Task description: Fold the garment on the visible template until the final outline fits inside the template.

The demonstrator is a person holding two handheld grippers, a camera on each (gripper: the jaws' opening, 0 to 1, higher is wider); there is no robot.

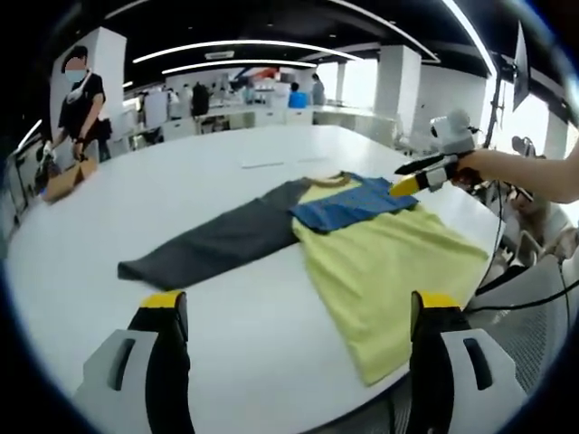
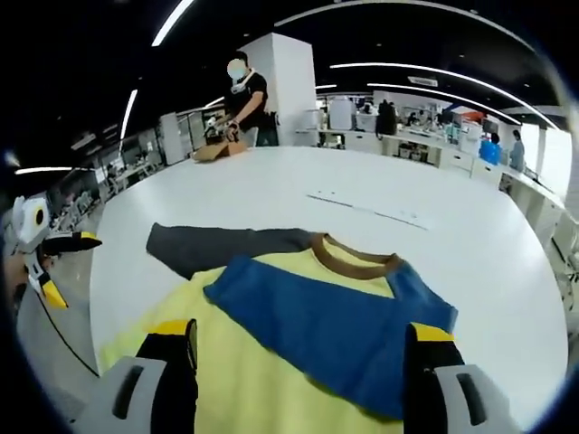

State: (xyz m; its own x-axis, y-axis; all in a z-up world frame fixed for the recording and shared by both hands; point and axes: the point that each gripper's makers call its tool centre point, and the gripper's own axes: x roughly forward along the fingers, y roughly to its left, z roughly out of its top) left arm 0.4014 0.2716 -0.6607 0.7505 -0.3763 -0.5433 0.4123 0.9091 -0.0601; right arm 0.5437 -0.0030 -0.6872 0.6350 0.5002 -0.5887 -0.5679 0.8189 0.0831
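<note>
Open office hall with white pillars and curved ceiling lights. Broad white table [image 1: 271, 154]. Yellow T-shirt [image 1: 389, 271] spread flat near its edge, brown collar [image 2: 353, 258] facing the far side, grey sleeve [image 1: 217, 240] stretched sideways, blue sleeve [image 2: 335, 325] folded across the chest. No readable writing. Left gripper [image 1: 298, 312] wide, empty, short of the shirt. Right gripper [image 2: 303, 348] wide, empty, above the cloth.

Open-plan office: desks [image 2: 425, 145], pillars [image 1: 398, 86].

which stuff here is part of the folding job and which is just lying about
Job: shirt with yellow body, blue sleeve folded across, grey sleeve spread out; left gripper; right gripper.

Lying about: cardboard box by a person; white table underneath.
</note>
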